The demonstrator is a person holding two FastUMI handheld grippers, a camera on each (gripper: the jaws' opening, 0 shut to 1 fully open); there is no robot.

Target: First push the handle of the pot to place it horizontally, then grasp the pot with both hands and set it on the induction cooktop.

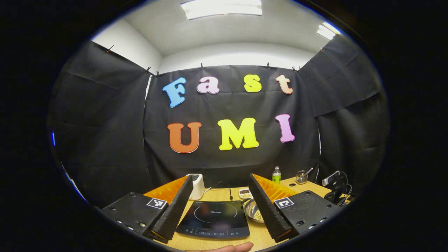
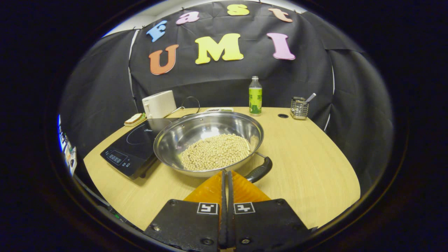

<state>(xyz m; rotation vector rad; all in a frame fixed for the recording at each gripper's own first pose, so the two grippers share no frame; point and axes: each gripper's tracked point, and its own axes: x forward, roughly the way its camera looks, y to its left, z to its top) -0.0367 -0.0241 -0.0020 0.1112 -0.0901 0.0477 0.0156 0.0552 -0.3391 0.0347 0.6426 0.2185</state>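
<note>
Wooden table (image 2: 315, 168) bears pot (image 2: 210, 140); right gripper (image 2: 226, 175) clenched empty near handle (image 2: 260, 169); left gripper (image 1: 220, 185) released.

Staged recording booth, kitchen set: black cloth walls (image 1: 105, 140) clipped up, wooden table (image 2: 308, 157) laid with induction cooktop (image 2: 134, 147), toaster (image 2: 159, 104), bottle (image 2: 255, 96).

Left gripper (image 1: 219, 203): two black blocks, each bearing a square black-and-white tag and round screws, at lower left and lower right of the frame; ribbed fingers (image 1: 174, 210). Right gripper (image 2: 226, 175): matching tagged, screwed blocks at bottom centre.
</note>
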